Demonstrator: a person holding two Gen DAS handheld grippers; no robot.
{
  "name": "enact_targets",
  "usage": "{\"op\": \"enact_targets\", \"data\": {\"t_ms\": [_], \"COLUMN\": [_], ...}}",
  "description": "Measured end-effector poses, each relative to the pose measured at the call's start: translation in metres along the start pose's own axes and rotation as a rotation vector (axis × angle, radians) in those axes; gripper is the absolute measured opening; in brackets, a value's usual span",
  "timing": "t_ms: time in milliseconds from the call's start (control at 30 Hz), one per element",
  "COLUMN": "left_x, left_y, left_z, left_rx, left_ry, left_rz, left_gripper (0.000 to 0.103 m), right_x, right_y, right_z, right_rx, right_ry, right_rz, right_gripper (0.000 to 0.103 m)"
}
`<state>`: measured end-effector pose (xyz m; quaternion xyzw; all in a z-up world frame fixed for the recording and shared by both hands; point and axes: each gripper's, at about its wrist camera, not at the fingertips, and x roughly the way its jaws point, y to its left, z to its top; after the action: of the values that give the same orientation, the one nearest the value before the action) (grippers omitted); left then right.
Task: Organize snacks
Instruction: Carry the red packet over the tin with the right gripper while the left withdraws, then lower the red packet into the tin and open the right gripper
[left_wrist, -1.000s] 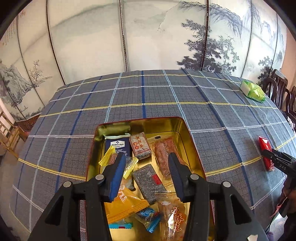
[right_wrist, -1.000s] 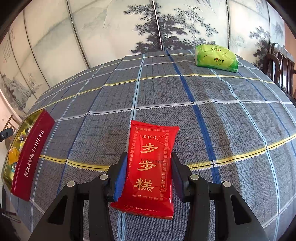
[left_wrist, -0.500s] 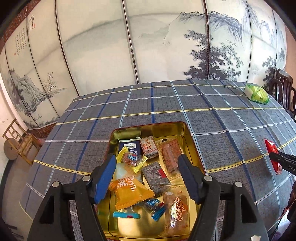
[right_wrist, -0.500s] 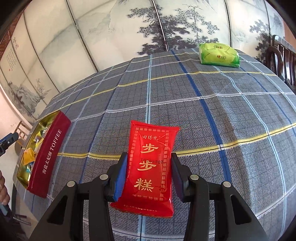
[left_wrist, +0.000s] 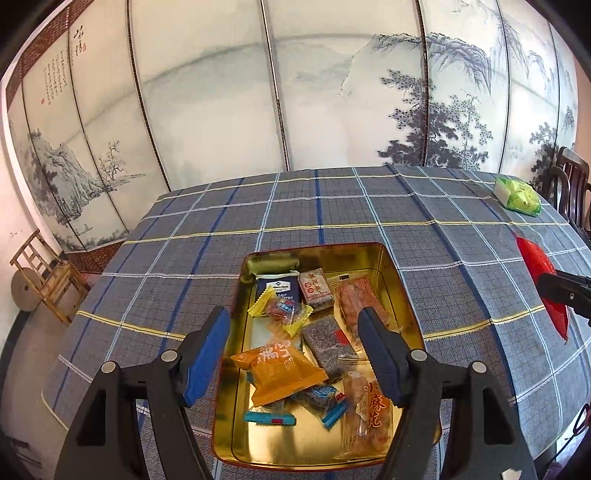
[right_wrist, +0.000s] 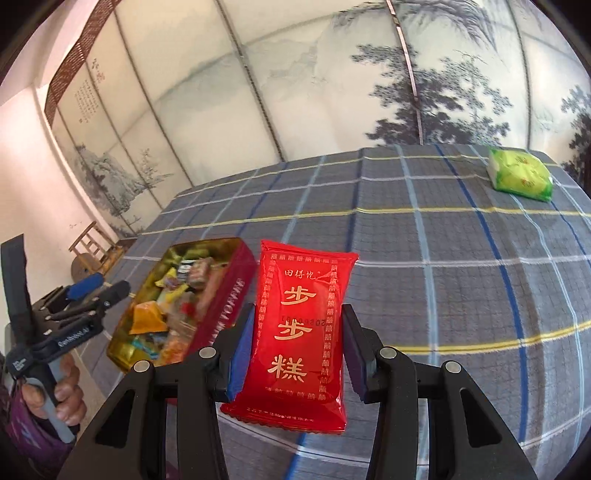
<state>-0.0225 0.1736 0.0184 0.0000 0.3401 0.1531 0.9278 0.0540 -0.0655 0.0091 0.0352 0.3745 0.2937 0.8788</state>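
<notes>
Right wrist view: right tool clenched on red packet (tin partly hidden).

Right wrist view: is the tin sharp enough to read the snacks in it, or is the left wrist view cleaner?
Right wrist view: the tin and its snacks are smeared by motion blur, while the red packet in the right gripper stays crisp. Left wrist view: sharp; wrappers in the tin are legible, though its gold floor reflects them; fisheye bends the screen panels.
</notes>
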Motion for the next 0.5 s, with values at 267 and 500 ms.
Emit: {"op": "enact_targets", "data": {"t_ms": [267,500], "left_x": [-0.002,-0.001], "left_y": [0.035,0.058], "left_z": [-0.005,-0.013], "left_rx": [-0.055,-0.075], "left_ry": [-0.023,-0.017], "left_rz": [0.053,0.089], "left_gripper": [0.084,0.085], "right_x": [0.047,0.105], "right_y": [0.085,0.117], "right_z": [0.023,0.027], "right_rx": [-0.116,-0.139], "right_ry": [0.041,0.109], "right_rz": [0.121,0.126], "right_gripper": [0.046,0.046]}}
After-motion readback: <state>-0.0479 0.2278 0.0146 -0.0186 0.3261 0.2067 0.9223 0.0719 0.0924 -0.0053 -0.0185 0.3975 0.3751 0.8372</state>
